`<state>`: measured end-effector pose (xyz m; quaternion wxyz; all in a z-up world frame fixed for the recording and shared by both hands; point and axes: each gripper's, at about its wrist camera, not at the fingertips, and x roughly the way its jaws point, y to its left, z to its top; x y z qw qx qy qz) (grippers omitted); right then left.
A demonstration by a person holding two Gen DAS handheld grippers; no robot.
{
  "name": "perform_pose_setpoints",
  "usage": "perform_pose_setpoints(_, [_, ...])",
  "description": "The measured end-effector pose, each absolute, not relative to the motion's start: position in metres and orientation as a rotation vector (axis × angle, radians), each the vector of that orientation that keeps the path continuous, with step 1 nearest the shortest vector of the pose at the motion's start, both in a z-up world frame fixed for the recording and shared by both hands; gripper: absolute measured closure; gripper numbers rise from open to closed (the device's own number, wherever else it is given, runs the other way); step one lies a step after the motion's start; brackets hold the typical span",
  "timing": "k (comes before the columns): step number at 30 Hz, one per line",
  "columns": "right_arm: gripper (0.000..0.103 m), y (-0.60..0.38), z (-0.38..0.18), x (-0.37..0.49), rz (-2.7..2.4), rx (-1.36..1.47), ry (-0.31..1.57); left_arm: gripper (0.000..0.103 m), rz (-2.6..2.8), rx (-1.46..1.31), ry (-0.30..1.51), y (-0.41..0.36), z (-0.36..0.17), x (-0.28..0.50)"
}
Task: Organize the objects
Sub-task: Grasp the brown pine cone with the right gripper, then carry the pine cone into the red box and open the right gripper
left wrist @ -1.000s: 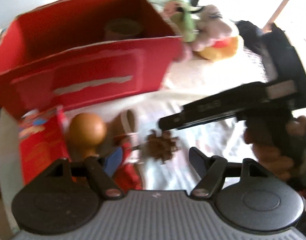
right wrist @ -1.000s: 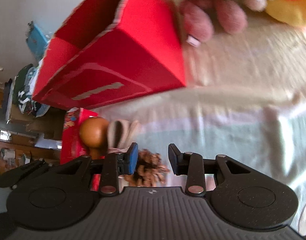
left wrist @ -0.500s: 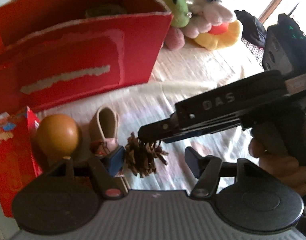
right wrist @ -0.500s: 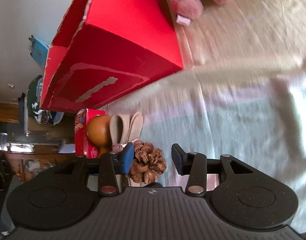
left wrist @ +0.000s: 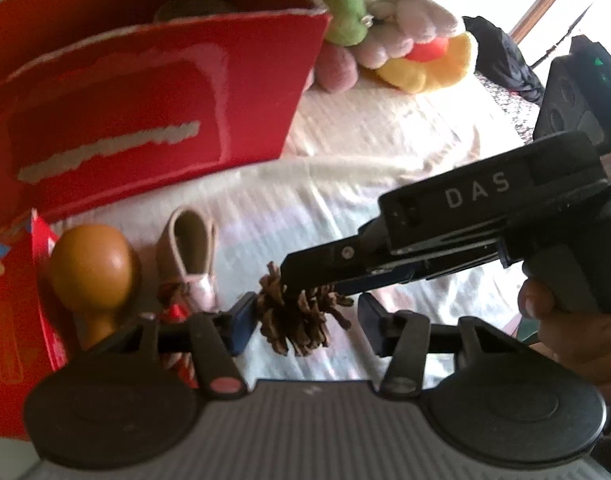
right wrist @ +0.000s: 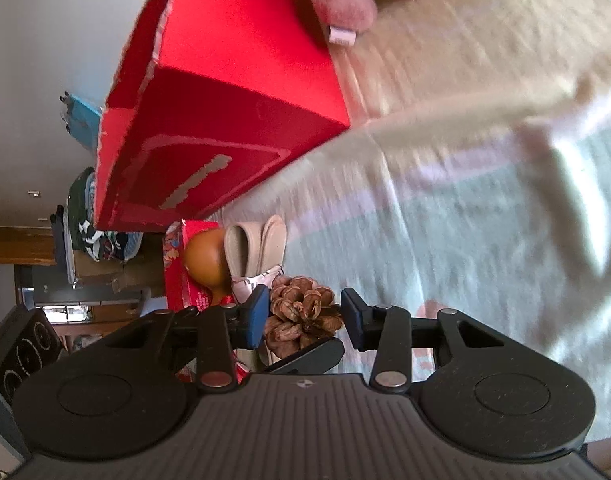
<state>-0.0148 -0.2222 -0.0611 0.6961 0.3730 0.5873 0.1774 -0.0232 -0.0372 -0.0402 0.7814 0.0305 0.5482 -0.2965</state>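
Observation:
A brown pine cone [left wrist: 295,326] lies on the pale bedspread [left wrist: 385,148]. My right gripper [left wrist: 311,280] reaches in from the right. It is open, and in the right wrist view [right wrist: 303,316] its blue pads flank the pine cone [right wrist: 303,314]. My left gripper [left wrist: 305,328] is open too, with the cone showing between its fingers. A big red cardboard box [left wrist: 153,120] stands open-topped behind. A brown wooden gourd [left wrist: 91,264], a beige baby shoe [left wrist: 187,252] and a red packet [left wrist: 9,320] lie left of the cone.
Plush toys [left wrist: 401,36] sit at the box's right corner, with dark cloth [left wrist: 505,64] behind them. A hand [left wrist: 577,332] holds the right gripper's handle. In the right wrist view the red box [right wrist: 233,120] leans above the shoe [right wrist: 253,248], with room clutter at far left.
The right gripper has come in over the pine cone, which now sits between its pads. The left gripper has moved closer, so the cone lies between its fingers too.

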Motion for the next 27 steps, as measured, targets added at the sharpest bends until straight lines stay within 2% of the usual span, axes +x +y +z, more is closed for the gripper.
perform_pose_setpoints(9, [0.060, -0.222, -0.008, -0.013, 0.372, 0.743, 1.156, 0.049, -0.732, 0.057, 1.075, -0.040, 0.007, -0.009])
perform_pose_setpoints(17, [0.061, -0.202, 0.057, 0.021, 0.389, 0.595, 1.000, 0.049, -0.767, 0.055, 0.898, -0.030, 0.062, 0.022])
perform_pose_setpoints(24, [0.061, -0.166, 0.068, 0.078, 0.408, 0.376, 0.969, 0.049, -0.725, -0.018, 0.852, -0.015, 0.066, 0.072])
perform_pose_setpoints(26, [0.071, -0.160, 0.064, 0.093, 0.424, 0.332, 0.993, 0.049, -0.719, -0.061, 0.871, -0.011, 0.057, 0.088])
perform_pose_setpoints(27, [0.071, -0.157, 0.061, 0.102, 0.431, 0.305, 1.014, 0.049, -0.719, -0.078, 0.882, -0.008, 0.053, 0.095])
